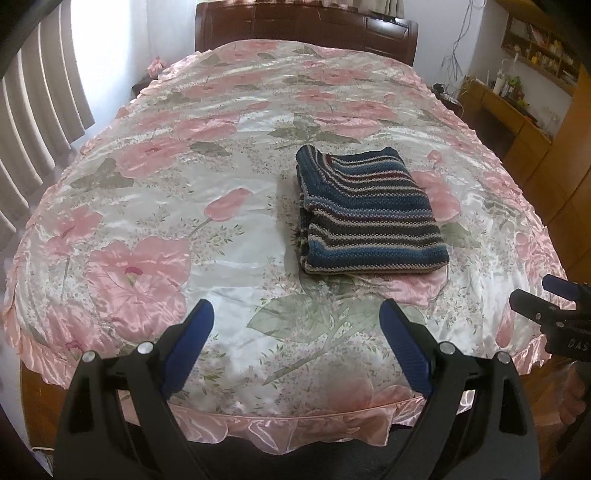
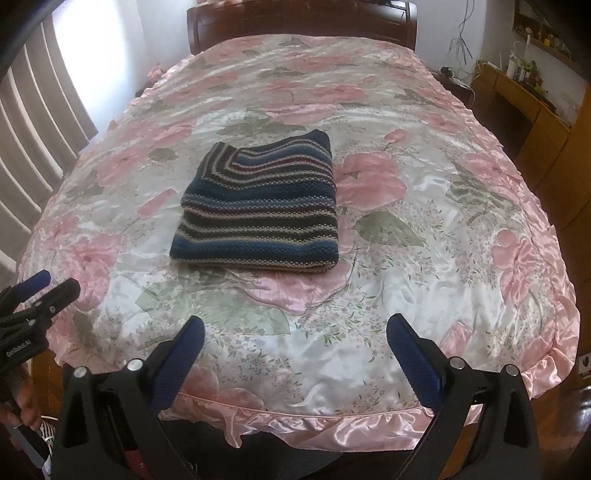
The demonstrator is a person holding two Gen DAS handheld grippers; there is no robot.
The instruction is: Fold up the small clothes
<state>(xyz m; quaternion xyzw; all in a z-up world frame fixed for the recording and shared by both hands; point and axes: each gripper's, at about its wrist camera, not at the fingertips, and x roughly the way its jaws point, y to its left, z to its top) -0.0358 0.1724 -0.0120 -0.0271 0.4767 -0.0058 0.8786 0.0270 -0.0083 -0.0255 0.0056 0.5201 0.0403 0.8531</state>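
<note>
The left tongs (image 1: 297, 314) and the right tongs (image 2: 295, 330) both stand wide apart and hold nothing, above the near edge of the bed. The folded striped knit garment (image 1: 365, 212) lies in the middle of the shiny floral bedspread (image 1: 166, 192), well apart from both. Behind it is a dark wooden headboard (image 1: 306, 27), curtains (image 1: 37, 110) on the left and wooden shelves (image 1: 535, 55) on the right. Only the right wrist view shows a hand (image 2: 26, 402) under the left tongs.
</note>
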